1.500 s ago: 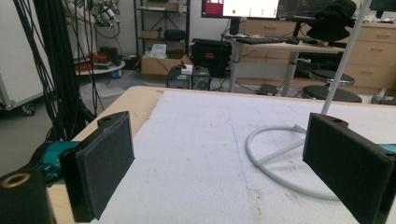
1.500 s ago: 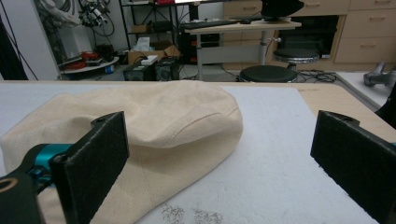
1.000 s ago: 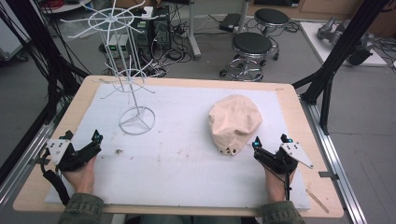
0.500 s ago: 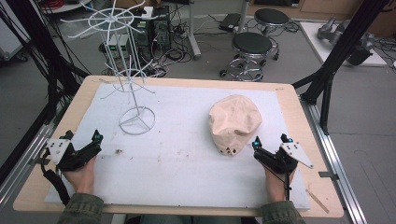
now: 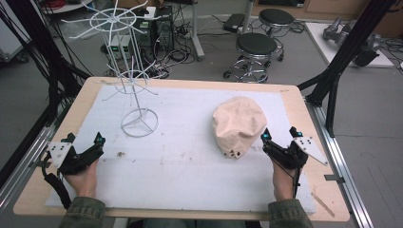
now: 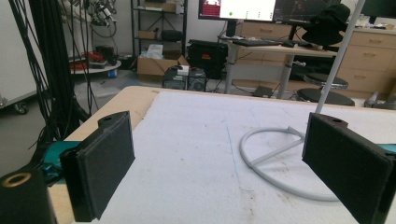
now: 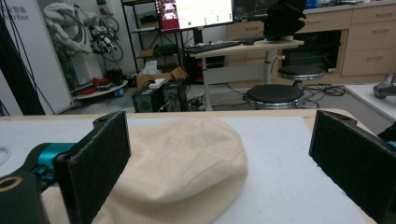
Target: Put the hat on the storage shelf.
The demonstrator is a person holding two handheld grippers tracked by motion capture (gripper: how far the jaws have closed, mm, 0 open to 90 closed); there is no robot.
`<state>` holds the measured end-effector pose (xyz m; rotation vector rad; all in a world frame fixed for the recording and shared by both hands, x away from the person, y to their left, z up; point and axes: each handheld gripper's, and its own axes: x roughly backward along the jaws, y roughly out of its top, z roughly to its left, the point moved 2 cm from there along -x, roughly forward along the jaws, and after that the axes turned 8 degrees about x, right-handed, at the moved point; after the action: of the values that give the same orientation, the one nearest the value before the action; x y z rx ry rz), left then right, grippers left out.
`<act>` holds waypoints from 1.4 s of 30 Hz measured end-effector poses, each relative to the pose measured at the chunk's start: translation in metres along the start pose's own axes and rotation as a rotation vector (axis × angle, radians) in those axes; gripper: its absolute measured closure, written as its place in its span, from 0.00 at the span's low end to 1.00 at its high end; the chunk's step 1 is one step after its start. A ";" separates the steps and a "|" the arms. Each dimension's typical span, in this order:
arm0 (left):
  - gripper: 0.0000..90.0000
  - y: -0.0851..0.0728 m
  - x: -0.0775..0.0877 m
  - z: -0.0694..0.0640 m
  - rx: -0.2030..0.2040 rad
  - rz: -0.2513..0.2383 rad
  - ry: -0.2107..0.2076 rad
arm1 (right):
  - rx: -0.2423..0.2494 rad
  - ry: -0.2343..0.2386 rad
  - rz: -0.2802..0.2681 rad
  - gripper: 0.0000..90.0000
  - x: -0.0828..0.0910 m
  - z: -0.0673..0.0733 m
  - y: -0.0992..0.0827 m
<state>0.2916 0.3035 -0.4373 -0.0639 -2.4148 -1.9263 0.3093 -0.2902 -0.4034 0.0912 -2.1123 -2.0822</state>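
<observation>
A cream cap [image 5: 237,124] lies on the white mat [image 5: 190,161], right of centre. A white wire rack [image 5: 127,71] with a ring base [image 5: 139,122] stands at the back left. My right gripper [image 5: 280,137] rests open just right of the cap, which spreads between and beyond its jaws in the right gripper view as the cap [image 7: 187,163]. My left gripper [image 5: 85,145] rests open near the table's left edge, with nothing between its jaws. In the left gripper view, the ring base [image 6: 275,158] lies ahead on the mat, apart from the jaws.
The wooden table edge [image 5: 190,216] frames the mat. Black frame posts [image 5: 342,57] stand at the right and left. Two stools [image 5: 256,47] and cables sit on the floor behind the table.
</observation>
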 end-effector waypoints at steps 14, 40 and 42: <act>0.11 0.000 0.000 -0.002 0.003 -0.005 -0.009 | 0.058 0.009 0.013 0.05 -0.029 0.011 0.043; 0.11 -0.001 -0.002 -0.001 0.020 -0.010 -0.016 | 0.059 -0.012 0.089 0.05 -0.093 0.020 0.062; 0.11 -0.001 -0.003 -0.001 0.022 -0.009 -0.016 | 0.057 0.000 0.120 0.05 -0.103 0.018 0.061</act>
<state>0.2942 0.3022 -0.4380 -0.0684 -2.4499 -1.9097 0.4127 -0.2542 -0.3507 -0.0275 -2.1214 -1.9557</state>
